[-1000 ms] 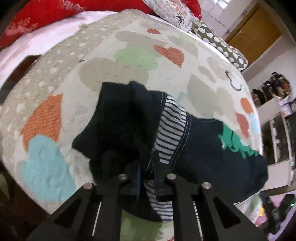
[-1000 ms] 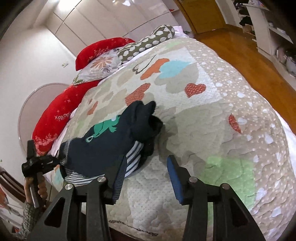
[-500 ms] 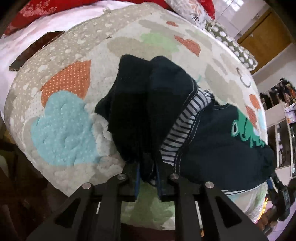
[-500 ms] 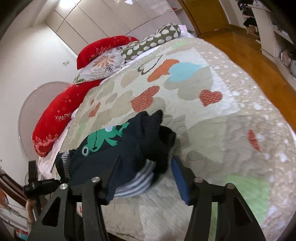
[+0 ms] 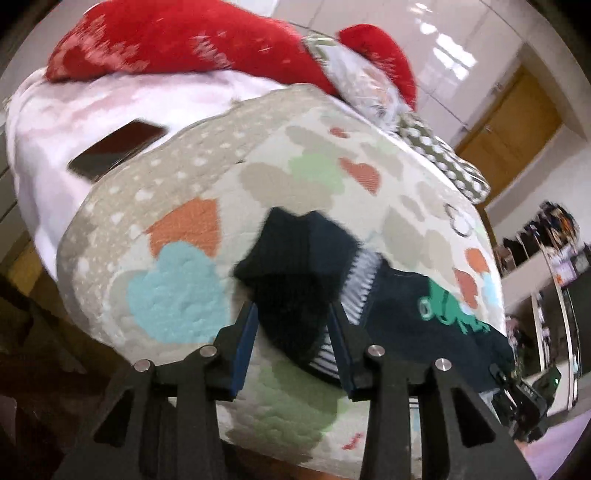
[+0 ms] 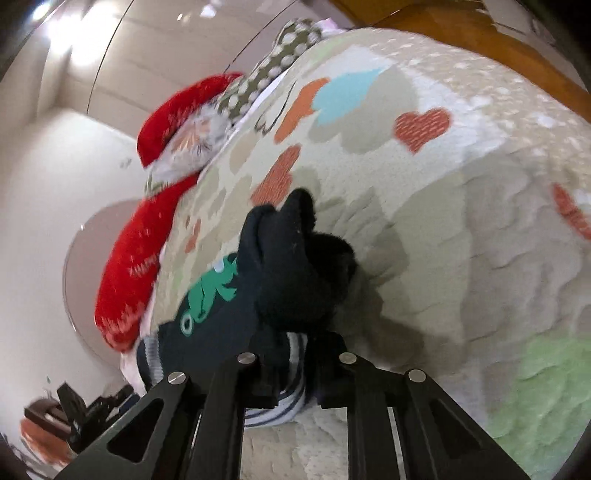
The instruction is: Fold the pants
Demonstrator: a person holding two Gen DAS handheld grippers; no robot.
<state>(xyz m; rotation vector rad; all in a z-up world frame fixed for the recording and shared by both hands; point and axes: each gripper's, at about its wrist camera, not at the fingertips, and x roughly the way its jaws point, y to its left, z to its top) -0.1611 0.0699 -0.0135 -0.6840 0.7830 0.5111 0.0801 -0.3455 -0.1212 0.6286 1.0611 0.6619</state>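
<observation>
On the quilt [image 5: 192,192], right gripper [image 6: 295,373] pinches the pants [image 6: 288,280] at their striped cuff
Left gripper [image 5: 291,332] gapes, holding nothing; drag the cuff toward 12 o'clock, flat and slow

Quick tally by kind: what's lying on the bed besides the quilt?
Navy pants with green frog print: 1
Red pillows: 2
Floral pillow: 1
Olive polka-dot pillow: 1
Dark flat phone-like slab: 1
Total: 6

Heart-patterned quilt [image 5: 303,177] on bed, red pillows [image 5: 177,40], wooden door [image 5: 517,125], glossy white wardrobe [image 6: 122,55], wooden floor [image 6: 461,33]
</observation>
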